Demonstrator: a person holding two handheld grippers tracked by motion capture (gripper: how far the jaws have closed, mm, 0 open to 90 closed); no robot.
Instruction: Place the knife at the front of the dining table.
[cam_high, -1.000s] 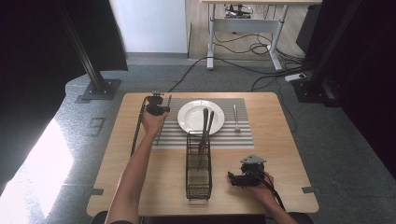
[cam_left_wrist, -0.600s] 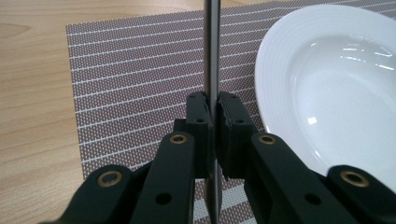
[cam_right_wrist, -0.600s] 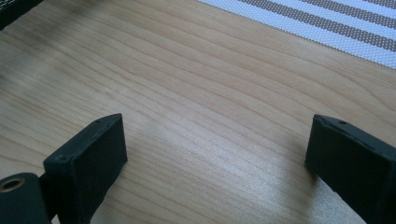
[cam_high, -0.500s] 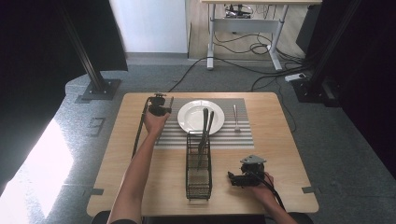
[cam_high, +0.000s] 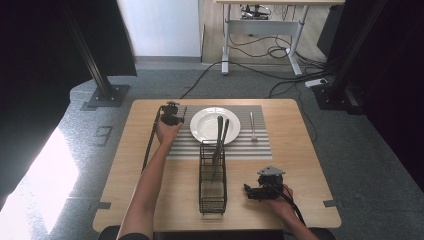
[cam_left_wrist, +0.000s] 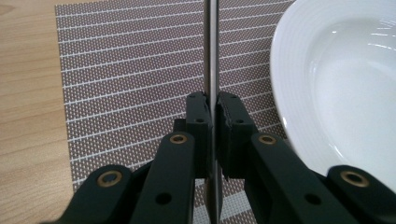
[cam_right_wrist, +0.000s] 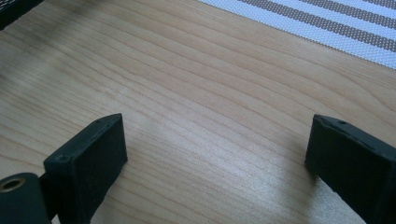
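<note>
Left gripper view: my left gripper (cam_left_wrist: 212, 109) clenched on a knife (cam_left_wrist: 213, 56) beside plate (cam_left_wrist: 336, 93), placemat's (cam_left_wrist: 130, 70) left edge; next, lower and release. Right gripper (cam_right_wrist: 215, 154) released.

A placemat (cam_high: 220, 132) lies across the far half of the desk (cam_high: 125, 165). On it, a plate (cam_high: 205, 125) sits left of centre and a fork (cam_high: 252, 126) lies to its right. A wire basket (cam_high: 212, 190) stands nearer the person, with two utensils (cam_high: 219, 145) leaning out towards the plate.
</note>
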